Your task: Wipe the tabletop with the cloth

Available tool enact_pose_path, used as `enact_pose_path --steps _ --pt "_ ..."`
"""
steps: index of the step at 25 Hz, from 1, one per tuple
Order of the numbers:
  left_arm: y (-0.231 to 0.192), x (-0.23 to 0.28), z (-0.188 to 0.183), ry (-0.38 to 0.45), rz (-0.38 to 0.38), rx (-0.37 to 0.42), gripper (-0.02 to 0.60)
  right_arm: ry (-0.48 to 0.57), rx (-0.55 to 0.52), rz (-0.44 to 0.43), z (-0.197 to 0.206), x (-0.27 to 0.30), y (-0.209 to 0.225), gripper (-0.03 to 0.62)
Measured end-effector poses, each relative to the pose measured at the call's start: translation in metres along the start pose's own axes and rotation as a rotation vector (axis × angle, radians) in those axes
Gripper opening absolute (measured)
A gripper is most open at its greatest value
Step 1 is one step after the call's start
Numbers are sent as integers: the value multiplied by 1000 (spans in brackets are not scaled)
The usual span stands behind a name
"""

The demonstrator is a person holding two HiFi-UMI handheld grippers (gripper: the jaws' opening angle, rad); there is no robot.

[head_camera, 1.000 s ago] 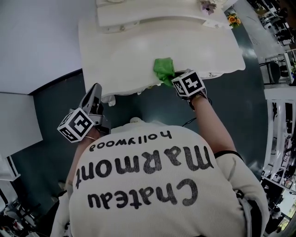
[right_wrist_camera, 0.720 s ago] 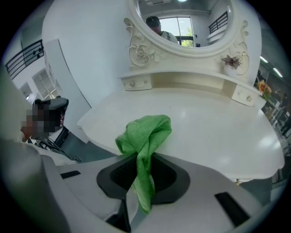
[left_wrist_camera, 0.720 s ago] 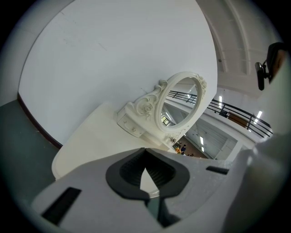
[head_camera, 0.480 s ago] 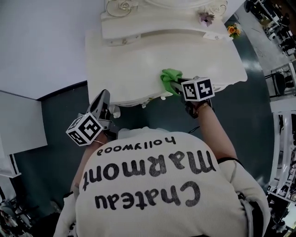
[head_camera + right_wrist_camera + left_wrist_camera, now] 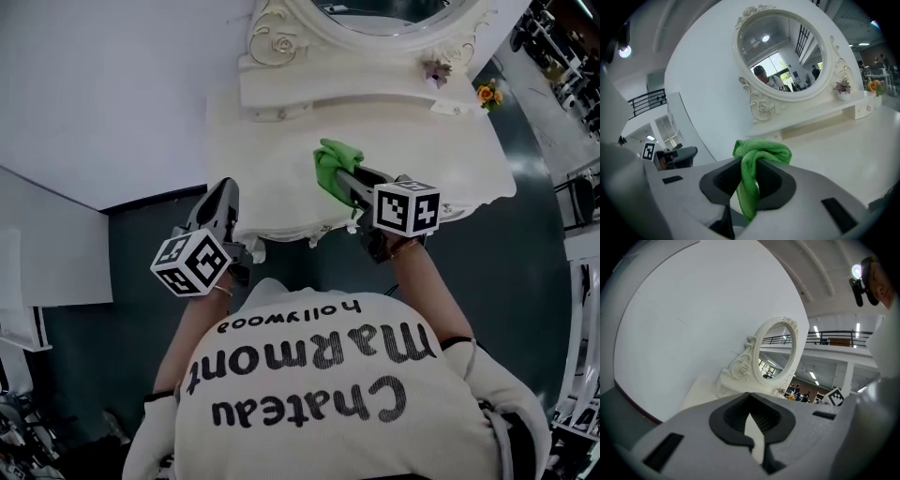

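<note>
The right gripper pinches the green cloth tight between its jaws, over the table near the middle of its front edge; whether the cloth touches the top is unclear. The left gripper hangs by the front left corner, its jaws together on nothing.

In front of the mirror the bench lies open out to its front and right edges, save the cloth pinched in the right gripper, while the mirror's raised base and small flowers block the back and the wall closes off its left.
</note>
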State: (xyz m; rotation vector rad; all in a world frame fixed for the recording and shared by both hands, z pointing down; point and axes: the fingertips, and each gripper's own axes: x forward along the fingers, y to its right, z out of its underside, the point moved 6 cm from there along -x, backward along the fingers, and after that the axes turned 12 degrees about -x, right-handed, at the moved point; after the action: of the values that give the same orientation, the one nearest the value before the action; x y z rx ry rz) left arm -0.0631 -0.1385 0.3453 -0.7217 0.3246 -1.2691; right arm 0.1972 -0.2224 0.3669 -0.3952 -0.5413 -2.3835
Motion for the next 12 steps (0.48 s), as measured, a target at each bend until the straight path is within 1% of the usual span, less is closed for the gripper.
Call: enact_pose_path --steps 2,4,6,8,12 --pt "1 -2 1 3 -16 51 8 89 63 -6 -8 -1 -8 92" --pt "1 -6 4 5 -40 83 8 160 139 -23 -11 -1 -14 92" --pt "0 -10 8 6 -65 103 8 181 173 -32 -11 0 -17 92" --pt "-2 -14 14 2 -76 98 8 155 144 -22 -6 2 -20 92" --pt "-13 -24 25 -12 -94 51 8 77 18 22 9 9 -25 93"
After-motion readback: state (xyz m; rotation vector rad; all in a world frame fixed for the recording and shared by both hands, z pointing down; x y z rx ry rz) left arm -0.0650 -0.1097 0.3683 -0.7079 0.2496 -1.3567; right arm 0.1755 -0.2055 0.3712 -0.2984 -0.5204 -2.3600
